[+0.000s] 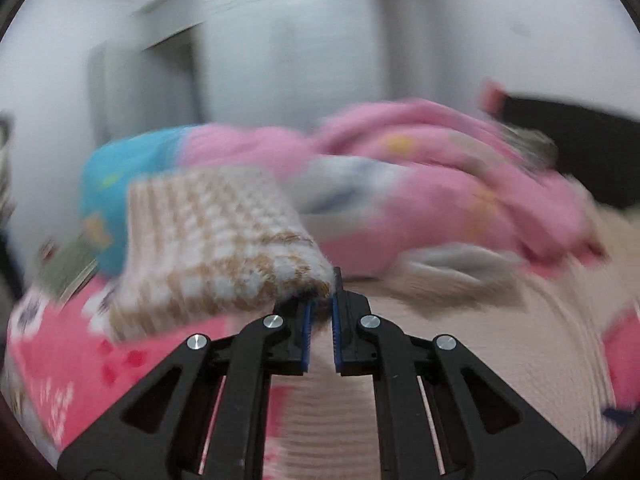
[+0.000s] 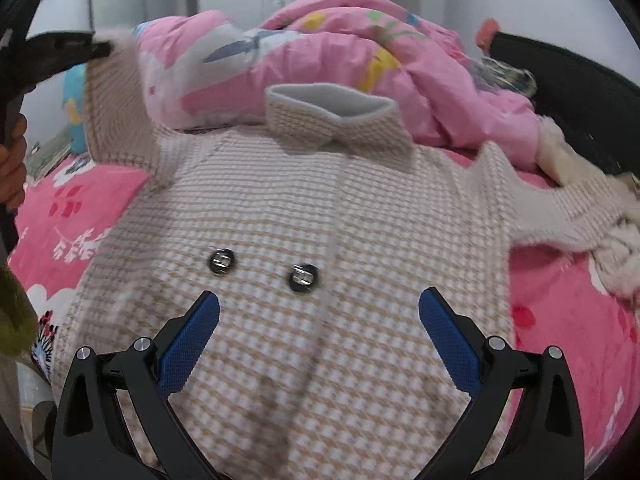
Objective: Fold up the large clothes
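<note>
A beige and white checked coat [image 2: 304, 216] with two metal buttons and a grey-lined collar lies spread on the pink bed. My left gripper [image 1: 321, 300] is shut on the coat's left sleeve cuff [image 1: 224, 256], which it holds lifted off the bed. In the right wrist view that same left gripper [image 2: 100, 49] shows at the upper left, pinching the raised sleeve [image 2: 116, 112]. My right gripper [image 2: 319, 312] hovers open over the coat's lower front, with nothing between its blue pads. The coat's right sleeve [image 2: 560, 204] lies stretched out to the right.
A crumpled pink quilt [image 2: 360, 60] is heaped behind the collar. A blue cushion [image 1: 132, 168] lies at the far left. The pink floral bedsheet [image 2: 572, 312] shows on both sides of the coat. A dark headboard [image 2: 568, 80] stands at the right and a white wardrobe [image 1: 280, 48] behind.
</note>
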`<act>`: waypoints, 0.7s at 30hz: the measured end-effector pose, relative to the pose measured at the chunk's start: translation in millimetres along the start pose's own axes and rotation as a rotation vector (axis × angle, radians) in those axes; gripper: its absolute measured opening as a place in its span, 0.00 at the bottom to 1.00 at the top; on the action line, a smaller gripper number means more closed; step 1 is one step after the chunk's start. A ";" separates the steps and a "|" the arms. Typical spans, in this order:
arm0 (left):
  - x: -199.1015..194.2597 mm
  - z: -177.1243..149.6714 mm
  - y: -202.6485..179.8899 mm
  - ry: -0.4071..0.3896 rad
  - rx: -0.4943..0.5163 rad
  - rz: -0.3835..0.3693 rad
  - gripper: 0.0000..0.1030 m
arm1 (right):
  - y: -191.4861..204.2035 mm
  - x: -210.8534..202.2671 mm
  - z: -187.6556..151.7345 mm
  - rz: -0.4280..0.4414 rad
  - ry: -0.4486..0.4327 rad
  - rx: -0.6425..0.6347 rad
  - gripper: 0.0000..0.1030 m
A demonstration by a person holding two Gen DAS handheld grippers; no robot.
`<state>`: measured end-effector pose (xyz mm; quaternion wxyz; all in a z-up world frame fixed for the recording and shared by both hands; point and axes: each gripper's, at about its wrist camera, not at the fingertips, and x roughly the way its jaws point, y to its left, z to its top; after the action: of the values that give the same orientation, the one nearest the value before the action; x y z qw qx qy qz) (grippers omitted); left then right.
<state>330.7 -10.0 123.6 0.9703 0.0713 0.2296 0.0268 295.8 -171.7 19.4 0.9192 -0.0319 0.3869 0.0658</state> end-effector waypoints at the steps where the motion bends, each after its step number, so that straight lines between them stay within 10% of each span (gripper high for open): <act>1: -0.2 -7.0 -21.9 0.020 0.045 -0.041 0.11 | -5.4 -0.7 -2.0 -0.006 0.003 0.015 0.95; 4: 11.8 -48.1 -74.8 0.169 0.124 -0.192 0.25 | -29.6 -3.9 -14.5 -0.025 0.018 0.076 0.95; 9: 12.3 -101.4 -73.7 0.344 -0.035 -0.459 0.60 | -65.1 -7.6 -30.4 -0.063 0.052 0.108 0.95; 15: -15.9 -114.8 -34.5 0.304 -0.125 -0.539 0.69 | -84.1 -11.4 -18.8 -0.010 0.034 0.118 0.95; 21: -6.3 -124.7 16.2 0.299 -0.216 -0.398 0.69 | -89.6 -5.9 18.4 0.258 0.033 0.218 0.91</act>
<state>268.7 21.1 18.6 0.9137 -0.0839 0.3757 -0.1300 317.8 -258.9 37.2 0.8948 0.1166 0.4075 0.1403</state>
